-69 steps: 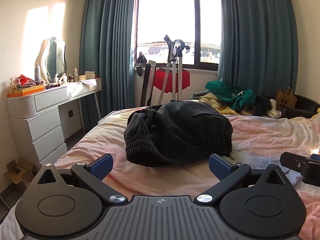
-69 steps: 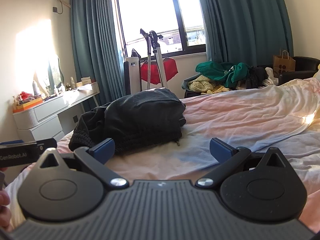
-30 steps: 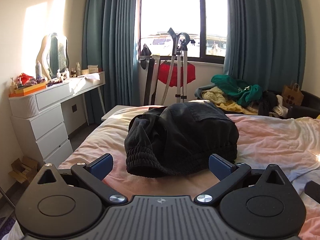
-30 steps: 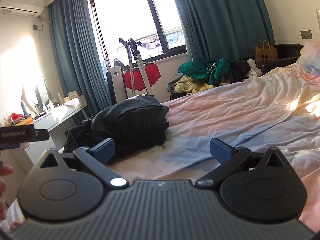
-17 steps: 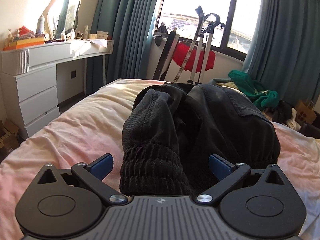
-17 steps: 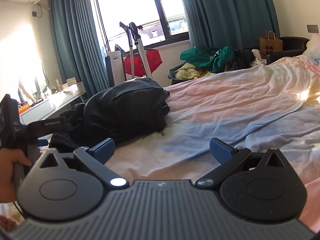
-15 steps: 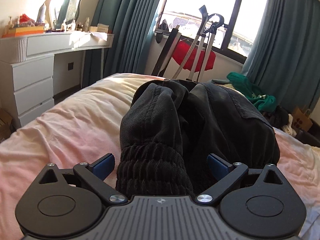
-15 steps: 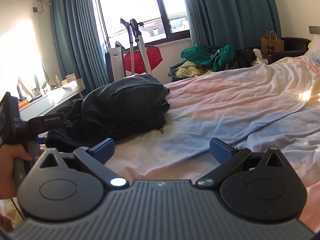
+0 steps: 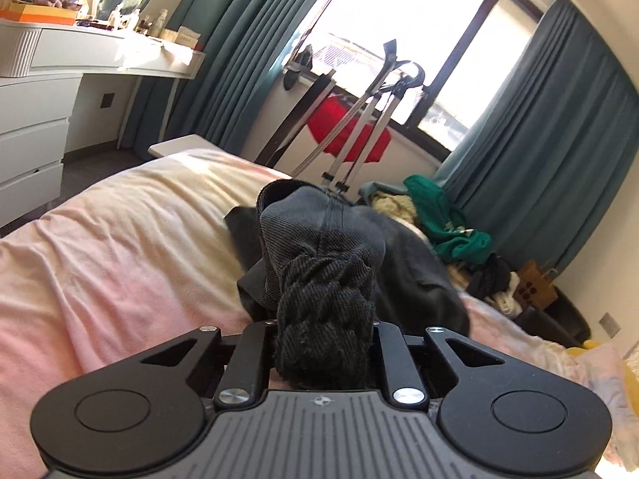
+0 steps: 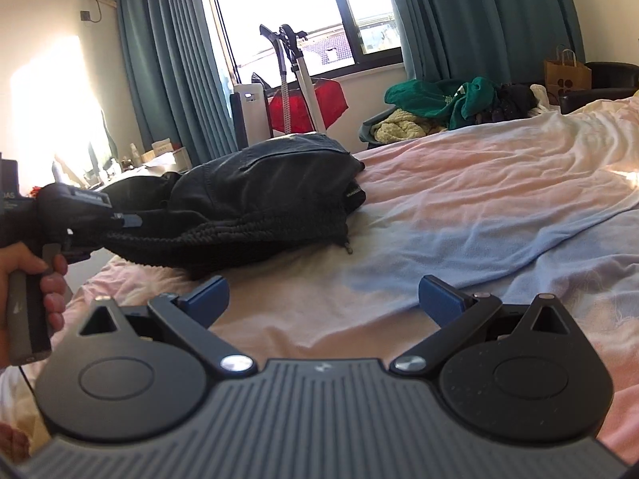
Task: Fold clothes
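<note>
item: black trousers (image 10: 255, 195), dark ribbed fabric with an elastic gathered waistband (image 9: 325, 339), heaped on the bed (image 10: 479, 199).
location: the waistband end sits between the jaws of the left gripper (image 9: 325, 353); the rest of the garment trails away ahead of those jaws in a loose mound. in the right wrist view the heap lies ahead and to the left of the right gripper (image 10: 323, 299), well apart from its fingertips.
left gripper: jaws have just been closing and now clamp the bunched waistband, cloth filling the gap and bulging above it. a hand (image 10: 44, 275) grasps its handle, seen at the left edge of the right wrist view.
right gripper: jaws spread wide, blue pads (image 10: 439, 299) apart, only bedsheet showing between them; it hovers just over the sheet.
support: bed with a rumpled pink, cream and pale blue sheet.
surroundings, beyond the jaws: window with teal curtains (image 10: 167, 60); 1 red cloth on a rack (image 10: 307, 103); a pile of green and yellow clothes (image 10: 435, 107); 1 brown paper bag (image 10: 567, 74); white dresser (image 9: 48, 92) to the left of the left jaws, with small bottles on top.
</note>
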Demonstrator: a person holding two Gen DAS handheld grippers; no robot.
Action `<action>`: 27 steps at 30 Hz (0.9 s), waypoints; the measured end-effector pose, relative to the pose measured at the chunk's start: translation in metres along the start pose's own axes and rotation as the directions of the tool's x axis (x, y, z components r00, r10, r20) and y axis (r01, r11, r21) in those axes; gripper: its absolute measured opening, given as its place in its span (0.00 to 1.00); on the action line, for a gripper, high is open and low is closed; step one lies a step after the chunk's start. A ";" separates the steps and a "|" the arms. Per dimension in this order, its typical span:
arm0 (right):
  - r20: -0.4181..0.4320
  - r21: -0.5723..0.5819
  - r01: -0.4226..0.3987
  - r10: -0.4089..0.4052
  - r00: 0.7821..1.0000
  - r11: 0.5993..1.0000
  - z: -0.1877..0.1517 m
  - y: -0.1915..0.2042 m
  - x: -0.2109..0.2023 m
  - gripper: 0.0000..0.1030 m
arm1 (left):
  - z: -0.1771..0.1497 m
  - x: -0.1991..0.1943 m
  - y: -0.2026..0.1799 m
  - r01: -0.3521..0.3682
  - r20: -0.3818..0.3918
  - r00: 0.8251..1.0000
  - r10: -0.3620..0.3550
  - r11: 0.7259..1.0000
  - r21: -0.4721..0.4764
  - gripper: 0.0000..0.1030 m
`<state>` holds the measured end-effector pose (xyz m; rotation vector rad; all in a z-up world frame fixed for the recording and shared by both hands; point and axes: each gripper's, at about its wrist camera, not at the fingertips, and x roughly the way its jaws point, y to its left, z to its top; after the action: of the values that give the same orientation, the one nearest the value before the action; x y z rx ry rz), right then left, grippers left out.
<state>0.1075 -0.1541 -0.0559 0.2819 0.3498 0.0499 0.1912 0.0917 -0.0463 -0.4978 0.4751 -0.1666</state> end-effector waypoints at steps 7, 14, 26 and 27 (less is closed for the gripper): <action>0.010 0.047 -0.110 0.110 0.994 0.993 0.002 0.011 -0.023 1.00 | 0.019 -0.105 -0.002 0.135 0.081 0.988 -0.131 0.990 -0.047 0.14; -0.137 0.245 -0.215 0.253 0.958 0.945 -0.011 0.008 -0.015 1.00 | 0.028 -0.147 0.049 0.069 0.034 0.997 -0.064 0.981 -0.178 0.15; -0.225 0.402 -0.188 0.296 0.929 0.896 -0.003 0.014 0.112 0.90 | 0.023 -0.088 0.128 -0.114 -0.128 0.989 0.071 0.923 -0.367 0.22; -0.242 0.411 -0.173 0.290 0.926 0.895 -0.003 0.015 0.125 0.77 | 0.024 -0.085 0.131 -0.133 -0.142 0.986 0.087 0.927 -0.350 0.23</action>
<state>0.2233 -0.1264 -0.0958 0.7109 0.6275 0.2677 0.1328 0.2383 -0.0592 -0.8202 0.6591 0.0000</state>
